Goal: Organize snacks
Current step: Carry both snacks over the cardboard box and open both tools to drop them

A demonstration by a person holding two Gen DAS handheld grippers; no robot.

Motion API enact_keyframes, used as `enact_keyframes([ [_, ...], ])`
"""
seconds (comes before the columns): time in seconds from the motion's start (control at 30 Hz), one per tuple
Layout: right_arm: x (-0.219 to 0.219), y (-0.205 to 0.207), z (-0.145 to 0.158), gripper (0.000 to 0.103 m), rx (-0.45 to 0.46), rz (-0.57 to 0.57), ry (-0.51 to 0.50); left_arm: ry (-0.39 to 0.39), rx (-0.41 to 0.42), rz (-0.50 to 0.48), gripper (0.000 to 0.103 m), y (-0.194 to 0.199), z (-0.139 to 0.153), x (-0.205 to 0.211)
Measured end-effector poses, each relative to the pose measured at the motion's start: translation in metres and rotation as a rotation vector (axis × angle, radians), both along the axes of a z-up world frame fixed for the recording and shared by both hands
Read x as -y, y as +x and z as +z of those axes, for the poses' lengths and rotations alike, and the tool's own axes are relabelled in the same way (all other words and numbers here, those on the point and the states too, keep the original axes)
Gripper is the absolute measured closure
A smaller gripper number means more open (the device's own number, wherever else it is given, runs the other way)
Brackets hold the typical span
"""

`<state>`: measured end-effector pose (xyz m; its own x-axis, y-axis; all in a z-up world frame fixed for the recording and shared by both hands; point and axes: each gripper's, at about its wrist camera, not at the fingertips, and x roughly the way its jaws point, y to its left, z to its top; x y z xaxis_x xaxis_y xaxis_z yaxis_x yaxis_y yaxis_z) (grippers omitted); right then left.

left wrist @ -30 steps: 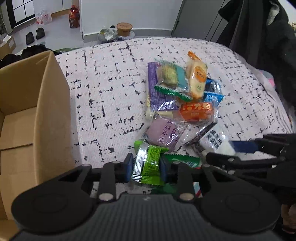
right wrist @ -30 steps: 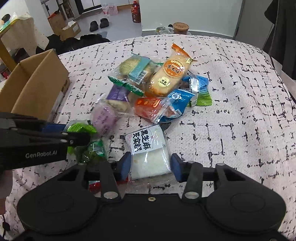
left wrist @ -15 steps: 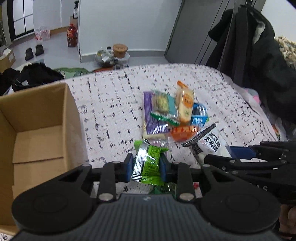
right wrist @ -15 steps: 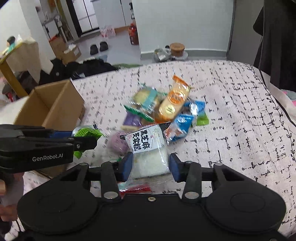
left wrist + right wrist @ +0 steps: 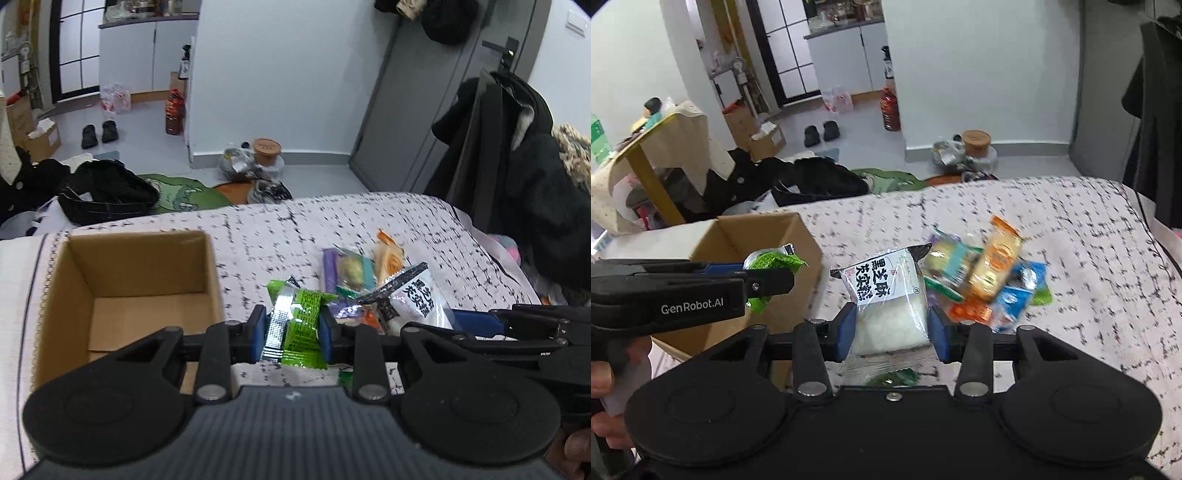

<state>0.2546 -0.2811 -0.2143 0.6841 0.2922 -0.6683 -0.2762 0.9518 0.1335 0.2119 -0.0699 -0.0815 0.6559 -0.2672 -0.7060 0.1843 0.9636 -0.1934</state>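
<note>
My left gripper (image 5: 291,334) is shut on a green snack packet (image 5: 297,328) and holds it in the air, just right of an open cardboard box (image 5: 122,273). My right gripper (image 5: 892,328) is shut on a white rice-cake packet with black print (image 5: 886,306), also lifted. That packet shows in the left wrist view (image 5: 415,299) too. A pile of snacks (image 5: 982,277) lies on the patterned bed cover (image 5: 1089,277) beyond both grippers. The left gripper and its green packet (image 5: 772,266) show at the left of the right wrist view, in front of the box (image 5: 757,236).
The box looks empty inside. Dark coats (image 5: 517,177) hang at the right of the bed. Clothes and bags (image 5: 107,192) lie on the floor past the bed's far edge. A green packet (image 5: 894,376) lies under the right gripper.
Both grippers have risen with their packets and tilted up, so the pile looks smaller and further off. The box has come more into view beside the left gripper.
</note>
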Motion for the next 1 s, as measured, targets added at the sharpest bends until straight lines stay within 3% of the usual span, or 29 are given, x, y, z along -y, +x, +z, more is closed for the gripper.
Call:
enact_keyframes([
  [0.37, -0.044, 0.002, 0.007, 0.062, 0.028, 0.059, 0.057, 0.023, 0.024, 0.118, 0.075, -0.011, 0.006, -0.052],
  [0.7, -0.089, 0.004, 0.001, 0.062, 0.012, 0.125, 0.094, 0.039, -0.025, 0.219, 0.074, -0.012, -0.013, -0.099],
  [1.0, -0.117, 0.008, -0.016, 0.062, -0.022, 0.155, 0.092, 0.007, -0.050, 0.276, 0.071, -0.016, -0.024, -0.123],
])
